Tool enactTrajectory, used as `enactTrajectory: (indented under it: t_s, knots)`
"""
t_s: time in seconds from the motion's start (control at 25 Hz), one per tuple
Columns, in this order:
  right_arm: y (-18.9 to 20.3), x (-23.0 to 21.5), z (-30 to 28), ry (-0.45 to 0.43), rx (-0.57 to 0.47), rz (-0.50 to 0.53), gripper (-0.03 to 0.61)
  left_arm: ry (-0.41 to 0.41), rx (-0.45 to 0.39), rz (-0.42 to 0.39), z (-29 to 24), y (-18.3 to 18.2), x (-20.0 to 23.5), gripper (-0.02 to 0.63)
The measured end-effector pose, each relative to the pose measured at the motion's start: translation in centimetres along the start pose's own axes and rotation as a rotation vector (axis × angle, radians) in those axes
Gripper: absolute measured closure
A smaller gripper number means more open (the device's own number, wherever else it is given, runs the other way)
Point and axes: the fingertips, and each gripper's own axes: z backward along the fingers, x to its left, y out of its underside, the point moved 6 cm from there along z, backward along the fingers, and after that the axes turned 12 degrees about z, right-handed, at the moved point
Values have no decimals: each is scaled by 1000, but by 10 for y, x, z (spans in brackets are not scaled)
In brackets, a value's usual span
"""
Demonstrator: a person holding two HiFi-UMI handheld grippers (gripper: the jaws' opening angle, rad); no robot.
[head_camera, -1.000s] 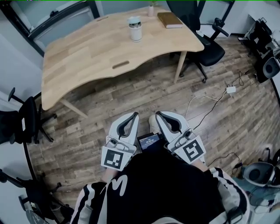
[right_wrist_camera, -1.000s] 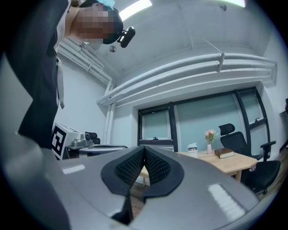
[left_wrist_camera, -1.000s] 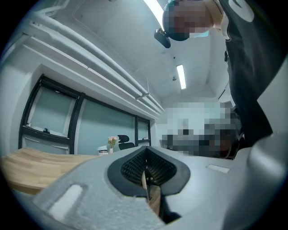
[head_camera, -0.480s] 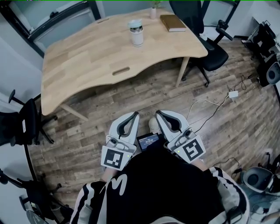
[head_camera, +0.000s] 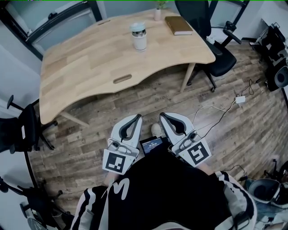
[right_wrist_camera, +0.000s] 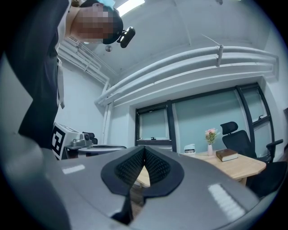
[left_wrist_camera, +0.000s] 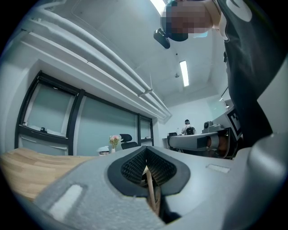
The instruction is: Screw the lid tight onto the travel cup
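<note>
Room: an office with a wood floor (head_camera: 148, 99) and glass walls, far behind the travel cup (head_camera: 139, 39).
black chair (head_camera: 20, 130): far to the left of the travel cup, low at the side.
table (head_camera: 90, 58): light wood, and it carries the travel cup.
travel cup: it stands up on the table with its lid (head_camera: 137, 27) on top. It is too far away to tell if the lid is tight.
flower vase (head_camera: 157, 12): just behind the travel cup, a bit to the right.
book (head_camera: 178, 25): to the right of the travel cup.
left claw (head_camera: 136, 118): far from the travel cup, close to the person's tummy. It is pressed together with nothing in it.
right claw (head_camera: 164, 117): also far from the travel cup, pressed together, nothing in it.
what changed: the table and travel cup sit a bit lower in the head view than a moment ago. Both claws look the same as before.
what it means: I think the person is walking to the travel cup. No twisting has started. The claws must get close first.
</note>
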Motion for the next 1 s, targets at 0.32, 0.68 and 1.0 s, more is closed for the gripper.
enactTrajectory:
  t_s: [0.32, 0.68, 1.0]
  knots:
    - [8, -28, -26, -7, -5, -14, 580, -14, 4, -6, -28, -1, 23, 614]
    - [9, -67, -59, -23, -18, -13, 580, -35, 0, -15, -70, -14, 51, 613]
    - [13, -107, -76, -19, -24, -15, 580, -39, 5, -25, -109, -20, 64, 612]
